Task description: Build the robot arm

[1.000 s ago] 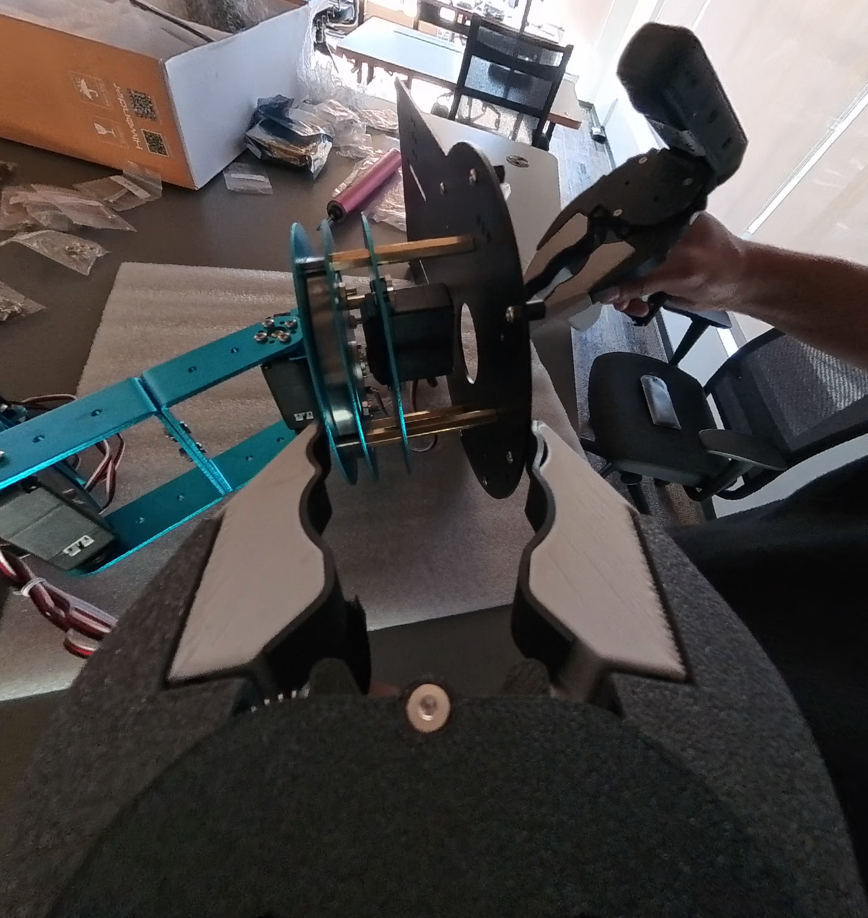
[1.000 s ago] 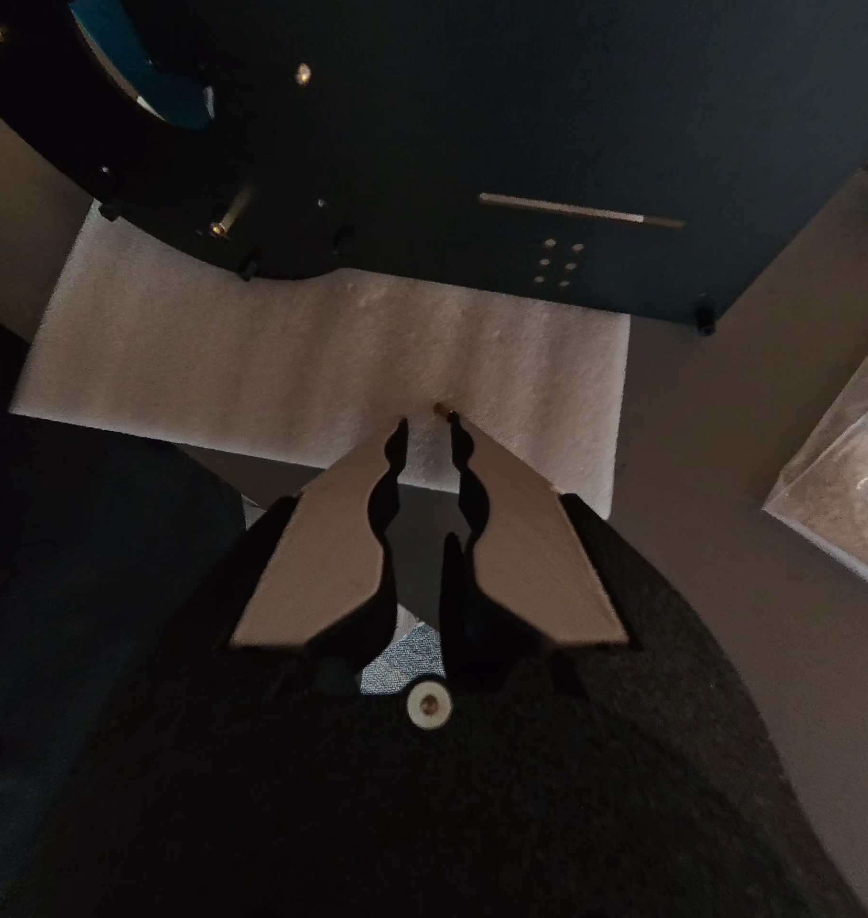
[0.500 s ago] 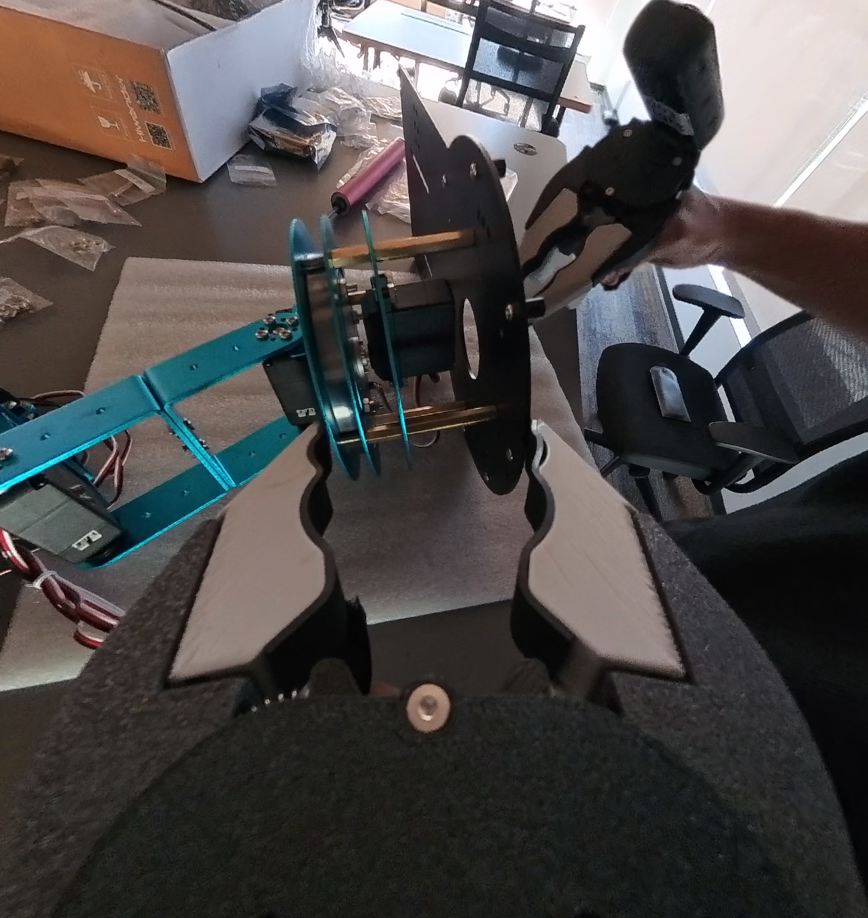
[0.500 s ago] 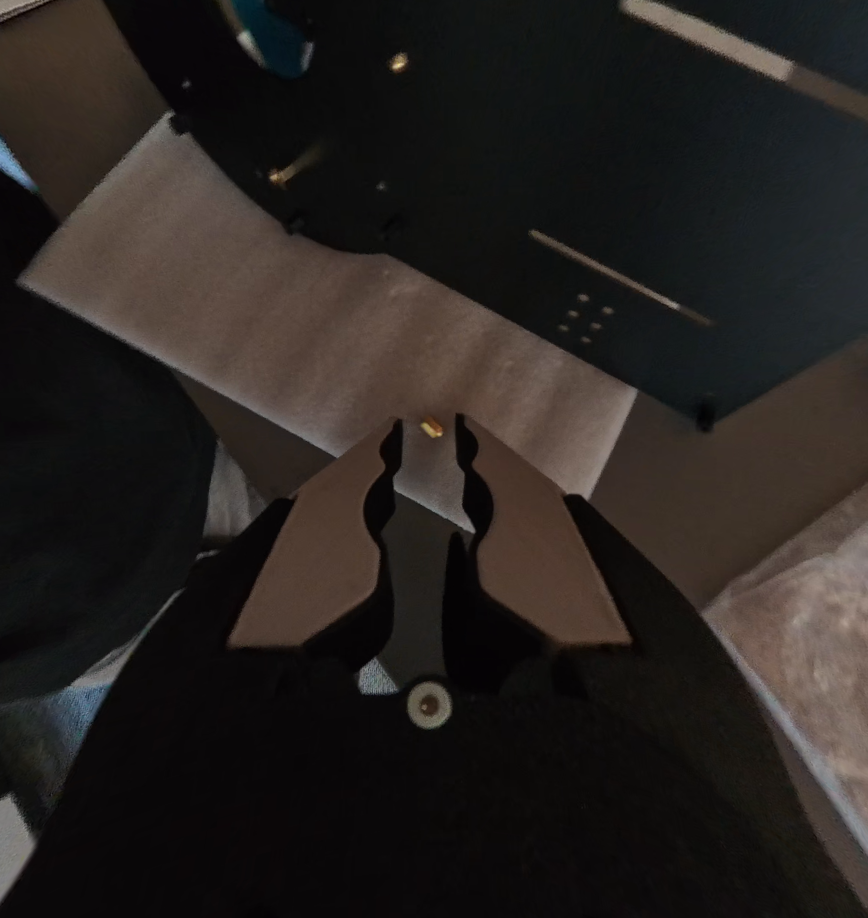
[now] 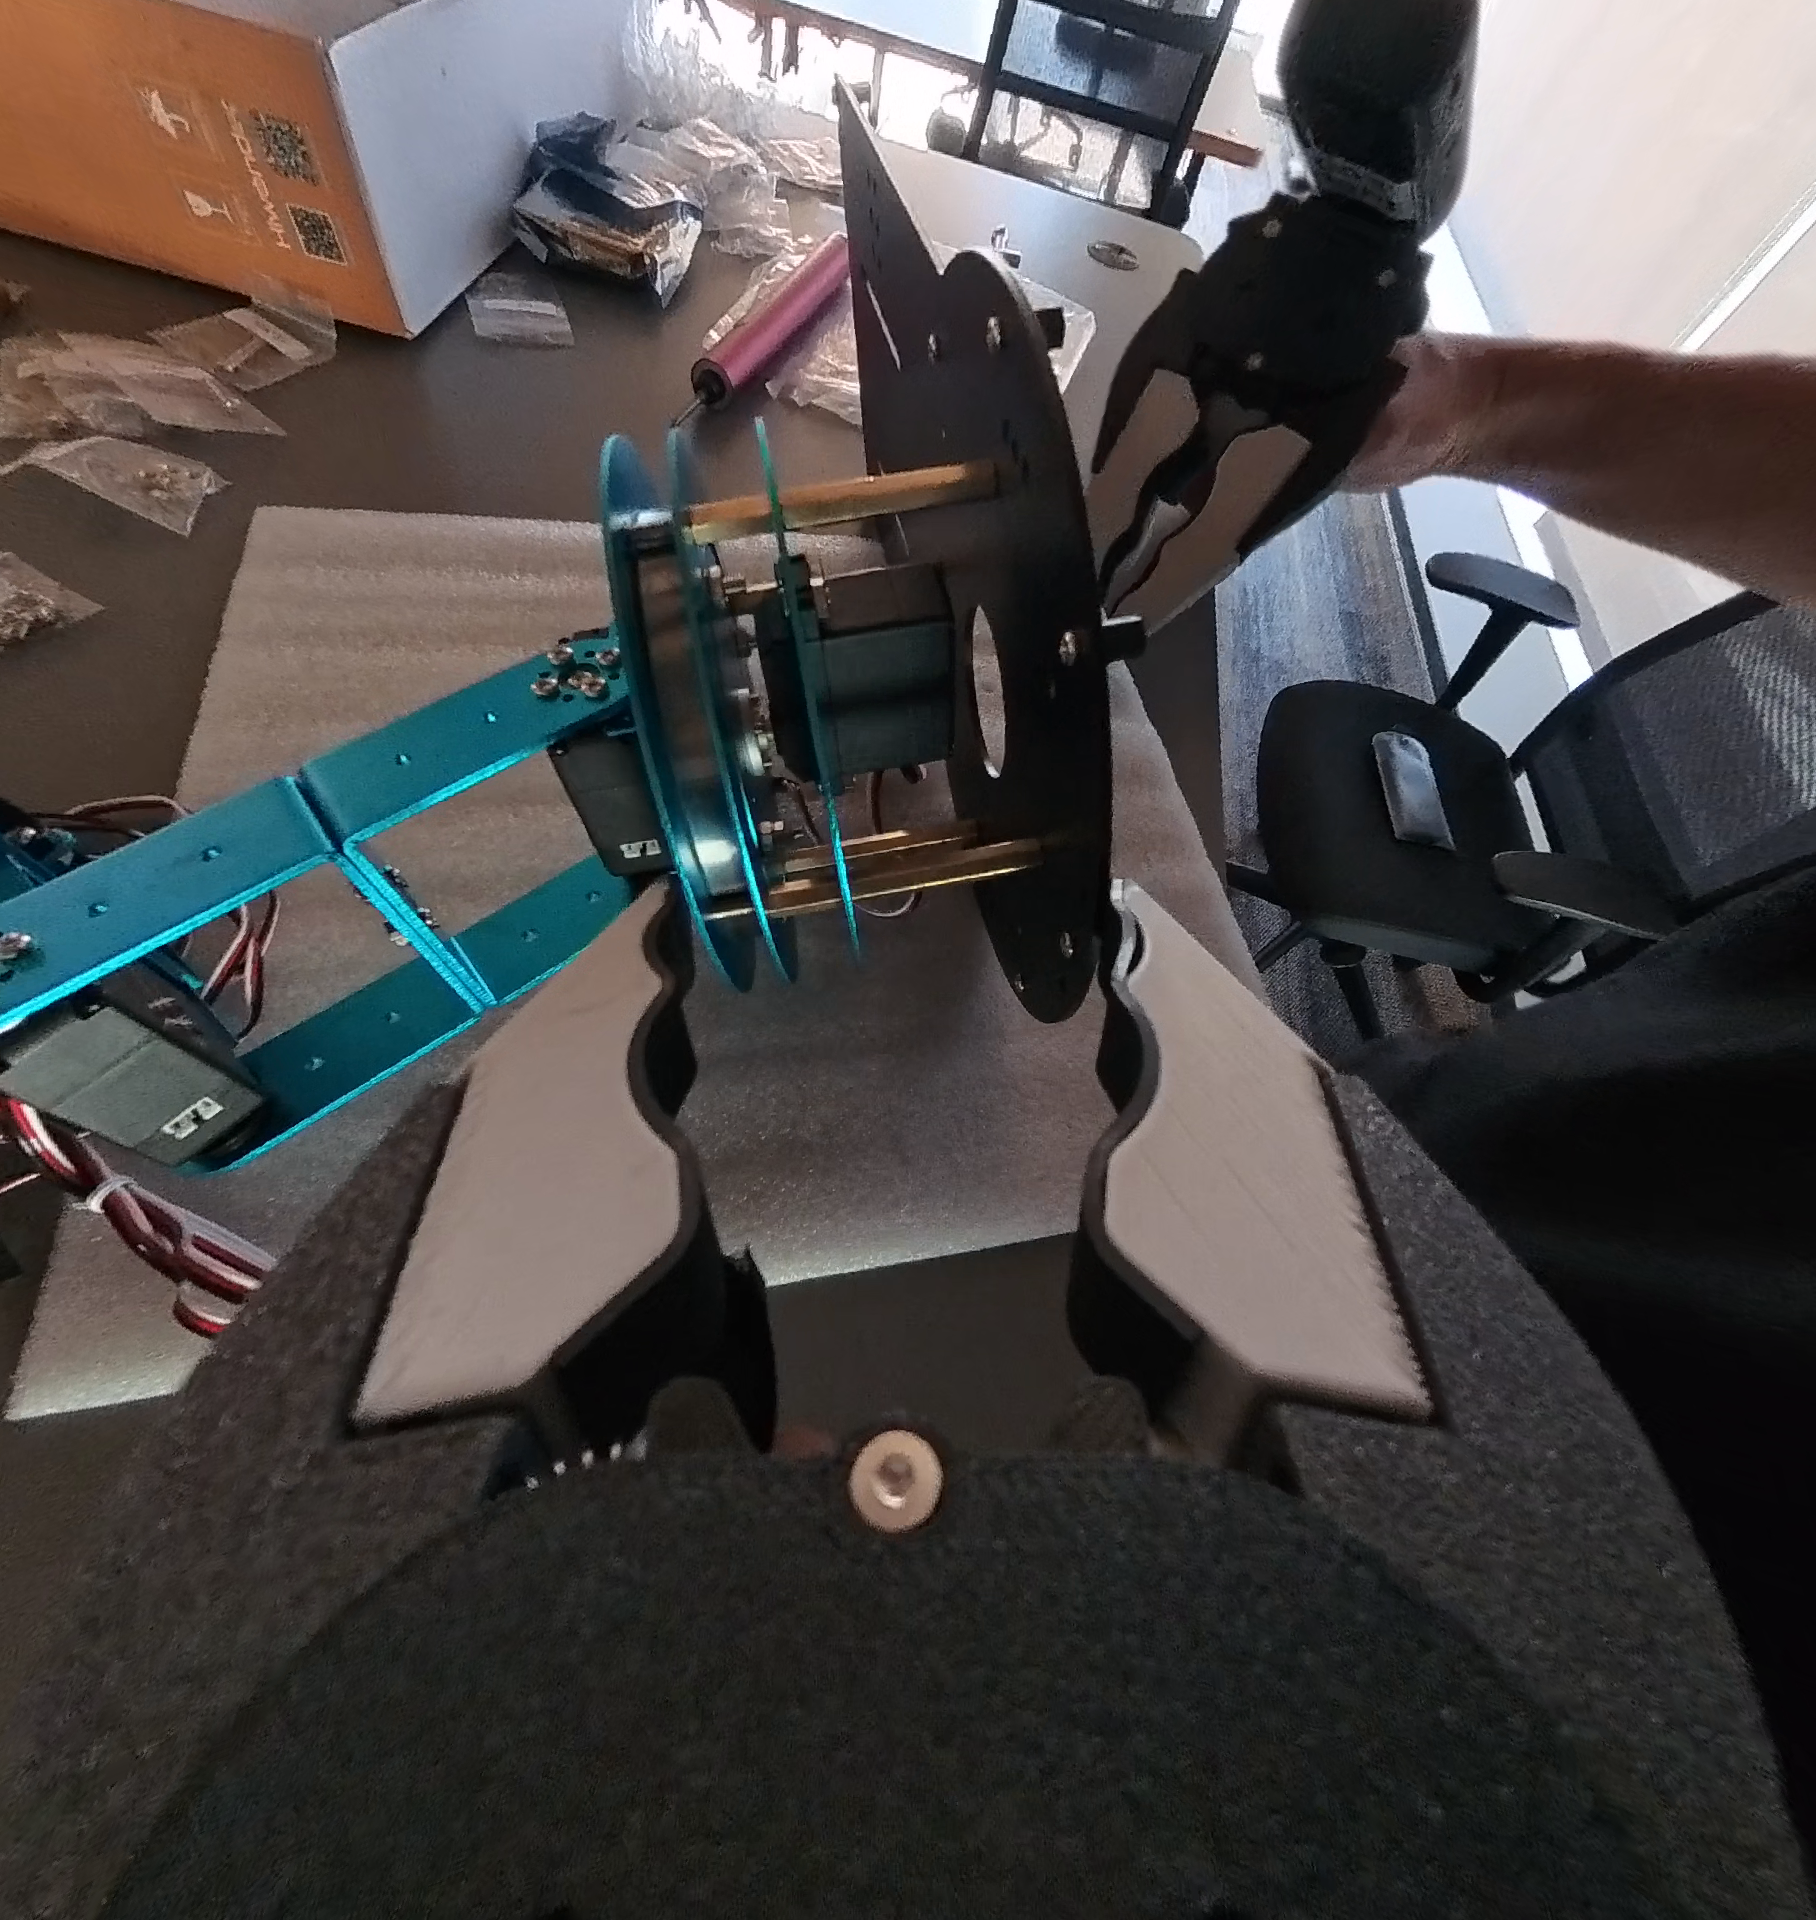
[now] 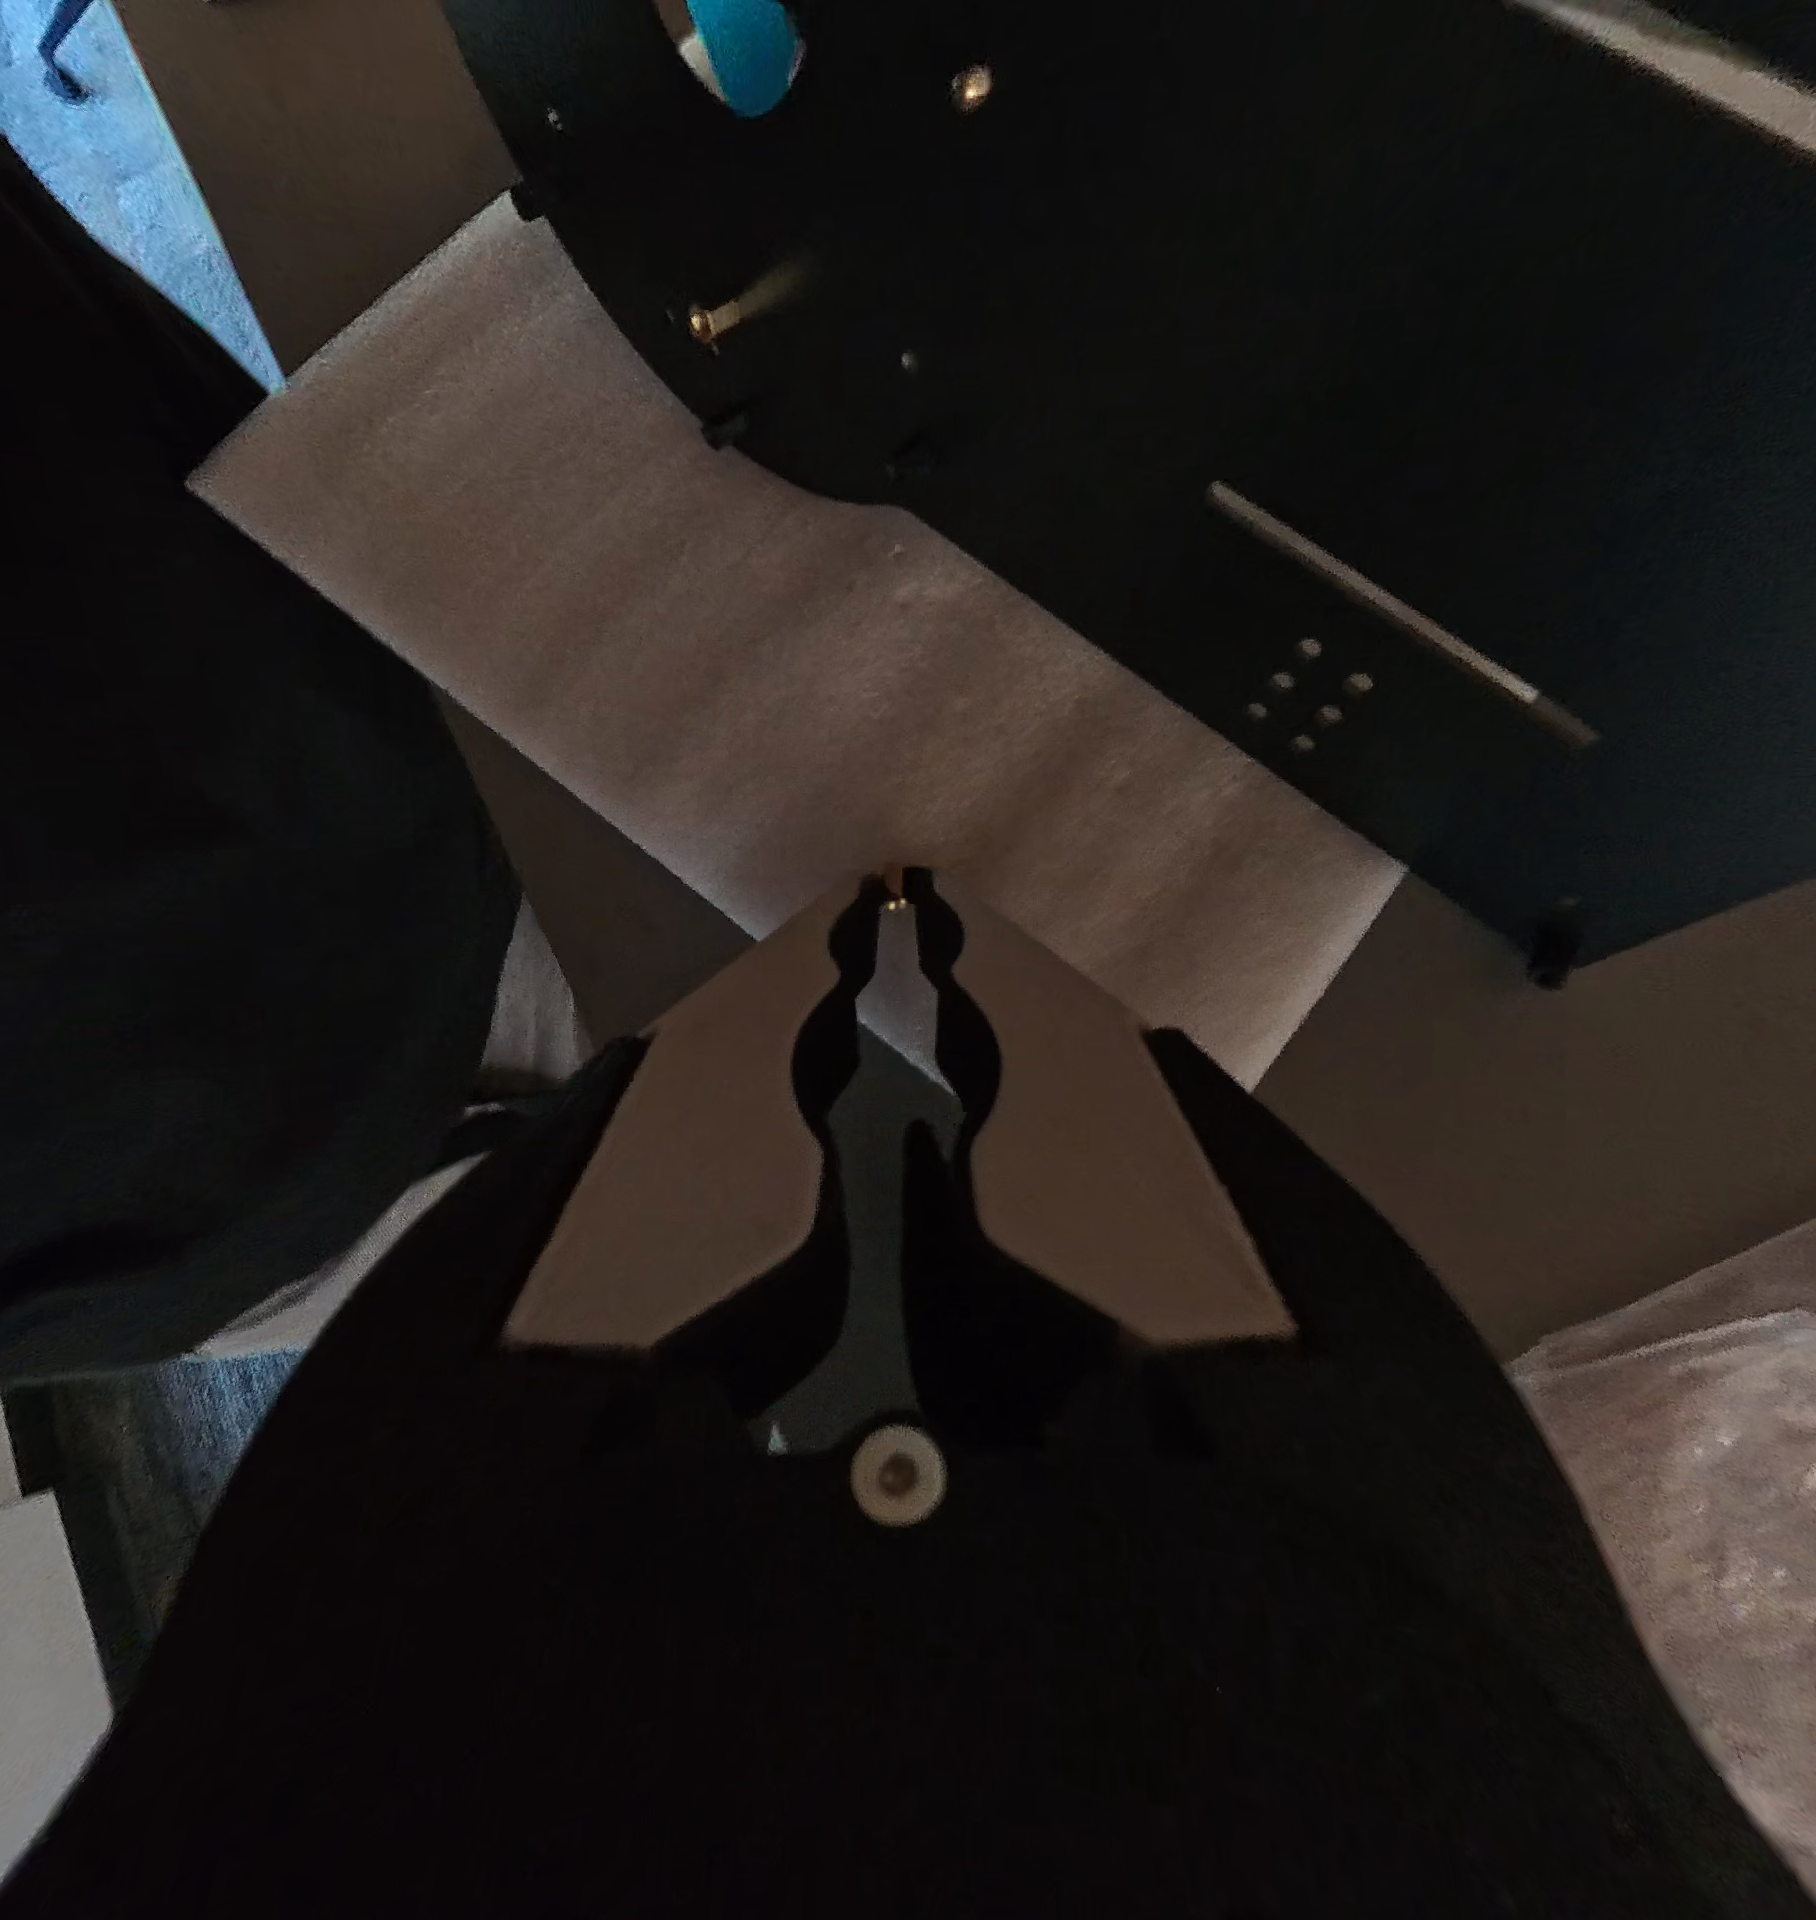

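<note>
Bright daylight poured through blinds (image 5: 1714,187) far right; black office chair (image 5: 1403,810) stood right of the dark desk (image 5: 364,436), grey carpet (image 5: 1299,582) beneath.

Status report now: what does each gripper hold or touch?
Left gripper open, fingers either side of the robot arm base. Right gripper shut on small brass screw, beside black base plate. Foam sheet underneath.

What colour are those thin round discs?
Teal blue discs, clearest in the left wrist view.
</note>
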Demonstrator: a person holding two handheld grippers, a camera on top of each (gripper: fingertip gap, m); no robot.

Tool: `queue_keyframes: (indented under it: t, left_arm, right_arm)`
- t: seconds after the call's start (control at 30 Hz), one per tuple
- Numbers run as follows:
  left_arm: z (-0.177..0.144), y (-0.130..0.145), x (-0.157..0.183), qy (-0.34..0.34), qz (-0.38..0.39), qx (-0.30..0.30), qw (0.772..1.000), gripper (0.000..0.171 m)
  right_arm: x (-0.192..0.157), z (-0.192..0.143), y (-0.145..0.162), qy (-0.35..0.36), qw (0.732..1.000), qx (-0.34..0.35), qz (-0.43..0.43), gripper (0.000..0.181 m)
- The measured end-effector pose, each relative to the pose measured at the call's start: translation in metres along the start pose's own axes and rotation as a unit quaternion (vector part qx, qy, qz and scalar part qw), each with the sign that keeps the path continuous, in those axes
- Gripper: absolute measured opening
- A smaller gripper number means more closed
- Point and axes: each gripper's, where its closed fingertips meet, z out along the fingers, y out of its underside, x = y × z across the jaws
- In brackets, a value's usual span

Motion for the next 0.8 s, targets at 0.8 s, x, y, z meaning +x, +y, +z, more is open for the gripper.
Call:
queue_keyframes:
  t: [0.8]
  left_arm:
    - [0.0,-0.001,-0.001,0.007,-0.006,0.05,0.999,0.078]
  right_arm:
    - [-0.066,0.058,-0.148,0.232,0.937,0.043,0.257,0.005]
